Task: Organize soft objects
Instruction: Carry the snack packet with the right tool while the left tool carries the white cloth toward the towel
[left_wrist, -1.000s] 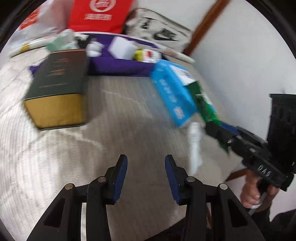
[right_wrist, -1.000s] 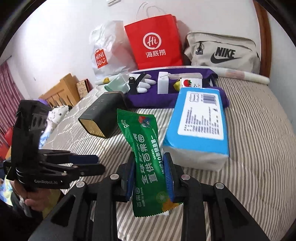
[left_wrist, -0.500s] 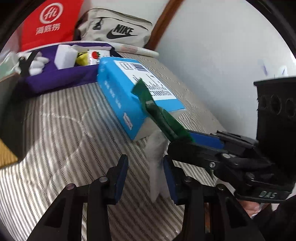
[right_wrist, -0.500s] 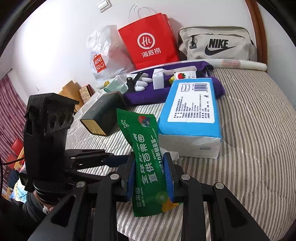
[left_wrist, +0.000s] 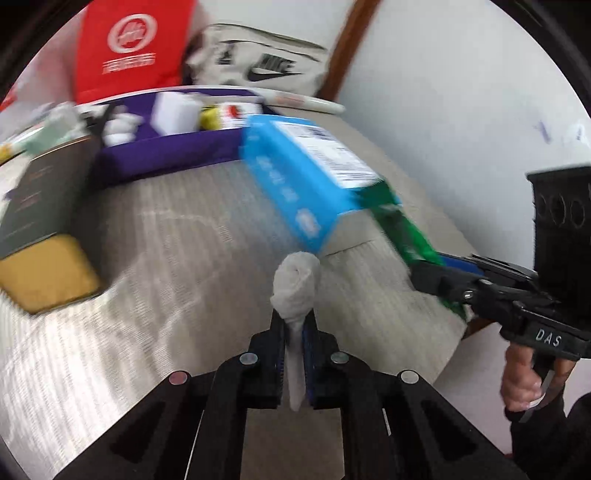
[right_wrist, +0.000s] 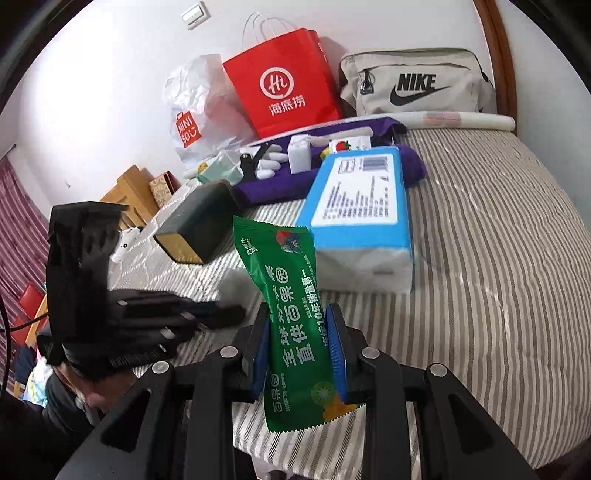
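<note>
Since half second ago, my left gripper (left_wrist: 294, 334) clamped white cloth roll (left_wrist: 295, 284), long axis forward toward blue tissue pack (left_wrist: 295, 177); right gripper (right_wrist: 300, 349) jaws clenched on green packet (right_wrist: 295, 325), upright.

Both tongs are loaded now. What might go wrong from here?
1. The left tongs pinch only the thin tail of the white rolled cloth; its bulky head sticks out and may slip free.
2. The right tongs grip the green packet mid-length, so it could sag or swing into the blue tissue pack.
</note>
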